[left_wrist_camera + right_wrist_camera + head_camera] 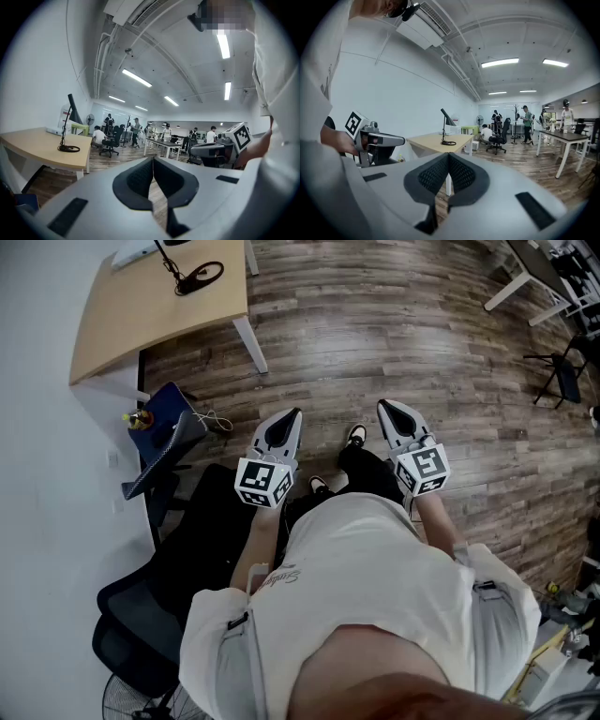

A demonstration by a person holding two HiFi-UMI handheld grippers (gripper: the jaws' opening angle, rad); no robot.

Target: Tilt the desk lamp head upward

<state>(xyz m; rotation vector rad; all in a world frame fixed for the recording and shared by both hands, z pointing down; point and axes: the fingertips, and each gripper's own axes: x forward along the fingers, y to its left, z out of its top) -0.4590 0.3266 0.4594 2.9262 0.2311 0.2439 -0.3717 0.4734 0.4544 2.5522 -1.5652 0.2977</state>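
The black desk lamp [446, 126] stands on a light wooden desk [433, 141], with a thin stem, a ring base and a cone head that points down. In the head view only its ring base [200, 277] and lower stem show on the desk [141, 310] at the far top left. The lamp [70, 129] shows at the left of the left gripper view. My left gripper [292, 415] [153, 161] and right gripper [385, 408] [449, 156] are both shut and empty, held side by side in front of my body, well short of the desk.
A black office chair [155, 610] and a blue bag [161, 427] stand at my left by the white wall. A fan [131, 701] sits at the bottom left. Wooden floor [394, 324] lies ahead. Several people and tables [560, 137] fill the room's far end.
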